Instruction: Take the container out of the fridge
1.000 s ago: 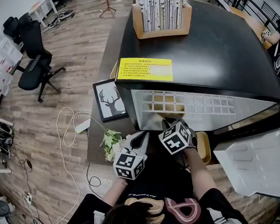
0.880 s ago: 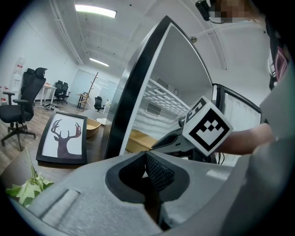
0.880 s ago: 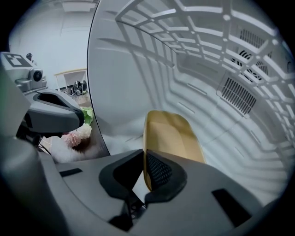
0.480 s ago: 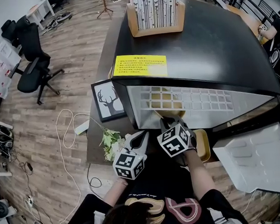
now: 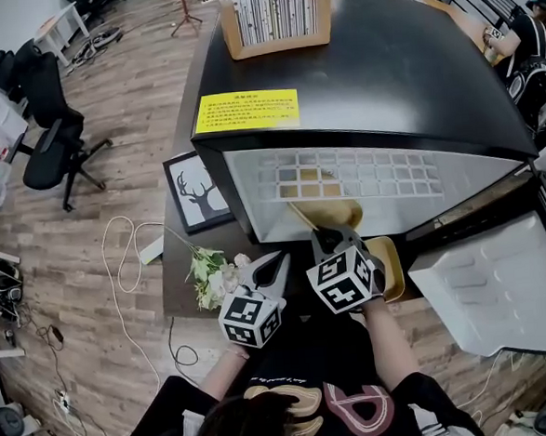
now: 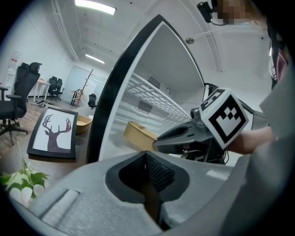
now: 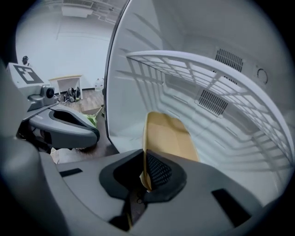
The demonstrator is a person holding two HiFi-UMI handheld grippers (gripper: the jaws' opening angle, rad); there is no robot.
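A shallow tan container [image 5: 332, 215] lies tilted at the mouth of the open fridge [image 5: 366, 85], under the white wire shelf [image 5: 345, 174]. My right gripper [image 5: 329, 242] is shut on its near rim; its jaws have just been closing, with the rim between them. In the right gripper view the container [image 7: 168, 135] rises from between the pads, and my right gripper [image 7: 145, 173] pinches its thin edge. My left gripper [image 5: 278, 264] hovers shut and empty, just left of the right one and outside the fridge. From the left gripper [image 6: 146, 160] view, the container [image 6: 137, 134] shows beyond the right jaws.
The fridge door [image 5: 497, 285] hangs open at the right. A second tan dish [image 5: 390, 268] sits beside my right hand. A framed deer picture [image 5: 195, 192] and white flowers [image 5: 212, 274] lie left of the fridge. A wooden holder [image 5: 273, 21] stands on the fridge top.
My right gripper has drawn back and lifted a little with the container, which now sticks further out of the fridge mouth. The left gripper has stayed put.
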